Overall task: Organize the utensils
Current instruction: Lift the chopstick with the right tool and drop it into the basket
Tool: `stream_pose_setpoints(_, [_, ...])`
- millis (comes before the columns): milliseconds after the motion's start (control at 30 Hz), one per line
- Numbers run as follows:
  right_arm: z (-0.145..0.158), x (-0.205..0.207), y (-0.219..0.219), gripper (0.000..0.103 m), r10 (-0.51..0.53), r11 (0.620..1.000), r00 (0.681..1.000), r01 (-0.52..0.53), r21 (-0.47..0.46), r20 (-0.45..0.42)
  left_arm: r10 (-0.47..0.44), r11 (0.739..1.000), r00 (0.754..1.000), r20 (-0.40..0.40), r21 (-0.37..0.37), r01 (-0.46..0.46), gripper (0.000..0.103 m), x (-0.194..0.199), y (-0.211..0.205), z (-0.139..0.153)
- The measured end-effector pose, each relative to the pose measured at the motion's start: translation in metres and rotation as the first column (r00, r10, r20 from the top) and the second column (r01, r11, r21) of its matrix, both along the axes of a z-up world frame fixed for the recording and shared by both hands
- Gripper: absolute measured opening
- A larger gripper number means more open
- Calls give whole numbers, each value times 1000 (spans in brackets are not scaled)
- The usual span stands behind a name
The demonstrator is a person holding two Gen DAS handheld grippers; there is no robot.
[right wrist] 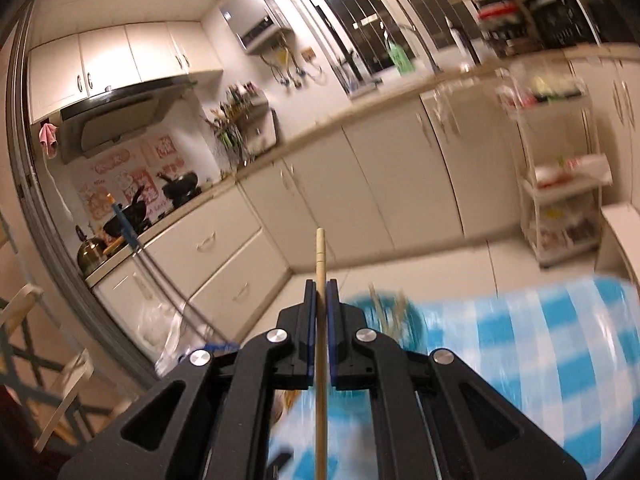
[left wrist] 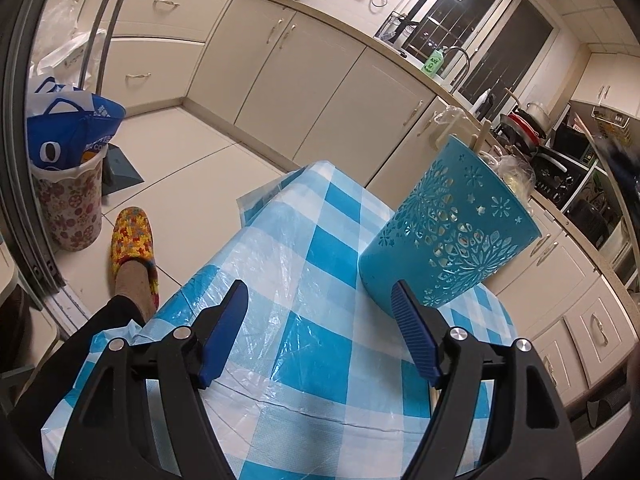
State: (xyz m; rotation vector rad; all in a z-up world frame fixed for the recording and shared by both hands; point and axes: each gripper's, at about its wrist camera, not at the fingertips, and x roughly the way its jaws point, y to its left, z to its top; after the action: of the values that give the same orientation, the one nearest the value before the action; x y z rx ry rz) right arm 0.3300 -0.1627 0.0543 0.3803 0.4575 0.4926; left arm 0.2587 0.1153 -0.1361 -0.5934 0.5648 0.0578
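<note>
A teal cut-out utensil holder (left wrist: 452, 236) stands on the blue-and-white checked tablecloth (left wrist: 320, 380), with wooden sticks (left wrist: 483, 132) poking out of its top. My left gripper (left wrist: 320, 286) is open just in front of it; its right fingertip (left wrist: 402, 292) overlaps the holder's base and nothing lies between the jaws. My right gripper (right wrist: 320, 284) is shut on a wooden chopstick (right wrist: 320, 256), which runs up between the pads and sticks out beyond them. It hangs high above the table, with the holder (right wrist: 416, 320) blurred below and to its right.
A floral bin (left wrist: 68, 216) with a blue bag in it stands on the floor at the left, next to a person's foot in a patterned slipper (left wrist: 132, 240). Cream cabinets (left wrist: 320, 92) run along the far side. A white shelf trolley (right wrist: 560, 184) stands beyond the table.
</note>
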Motion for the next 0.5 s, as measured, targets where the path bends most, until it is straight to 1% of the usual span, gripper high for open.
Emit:
stream_pose_setpoints(100, [10,36,20,6,-60,998,996,61,-17,60,-7,1000,1000,6,-8,7,70,0,0,-1])
stream_pose_setpoints(200, [10,66,37,6,-117,992,989,121,-44,95,-16,1000,1000,11,-13,16,70,0,0,-1])
stream_pose_setpoints(300, [-2,91,47,6,-142,987,988,146,-69,63,-23,1000,1000,12,-18,23,70,1,0,-2])
stream_pose_setpoints(367, [-9,105,54,6,-145,983,989,147,-106,28,-27,999,1000,14,-21,27,70,0,0,-2])
stream_pose_setpoints(500, [-18,110,62,6,-120,975,993,120,-185,8,-32,999,999,16,-24,32,71,1,0,-2])
